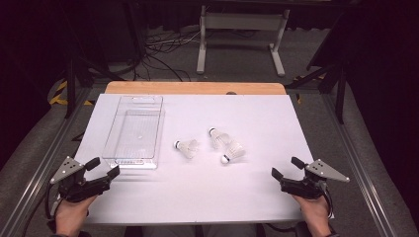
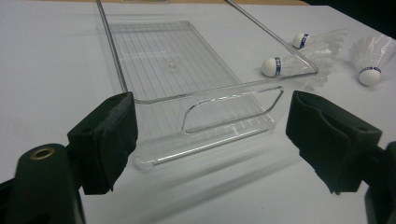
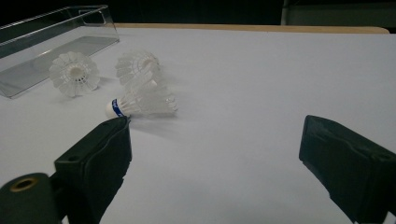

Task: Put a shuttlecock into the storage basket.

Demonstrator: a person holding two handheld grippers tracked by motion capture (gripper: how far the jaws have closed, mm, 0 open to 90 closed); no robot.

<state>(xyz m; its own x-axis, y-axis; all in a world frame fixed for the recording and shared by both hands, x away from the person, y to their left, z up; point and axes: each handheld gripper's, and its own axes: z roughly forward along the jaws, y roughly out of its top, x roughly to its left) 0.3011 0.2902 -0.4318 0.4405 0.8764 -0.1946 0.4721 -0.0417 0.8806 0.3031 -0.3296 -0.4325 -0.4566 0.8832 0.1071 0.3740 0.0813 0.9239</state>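
Three white shuttlecocks lie on the white table: one (image 1: 187, 147) left of centre, and two (image 1: 219, 138) (image 1: 233, 150) close together beside it. A clear plastic tray (image 1: 114, 128) stands empty at the left. My left gripper (image 1: 103, 168) rests open near the front left corner, pointing at the tray's near end (image 2: 210, 100). At the front right my right gripper (image 1: 287, 167) is open too, with nothing between its jaws. In the right gripper view the nearest shuttlecock (image 3: 140, 101) lies ahead to the left, and the other two (image 3: 74, 73) (image 3: 137, 63) sit behind it.
The white sheet (image 1: 247, 187) covers most of the table, with a wooden strip (image 1: 195, 88) bare along the far edge. Beyond stand a white metal frame (image 1: 242, 29) and loose cables on the grey floor. Metal rails run along both sides.
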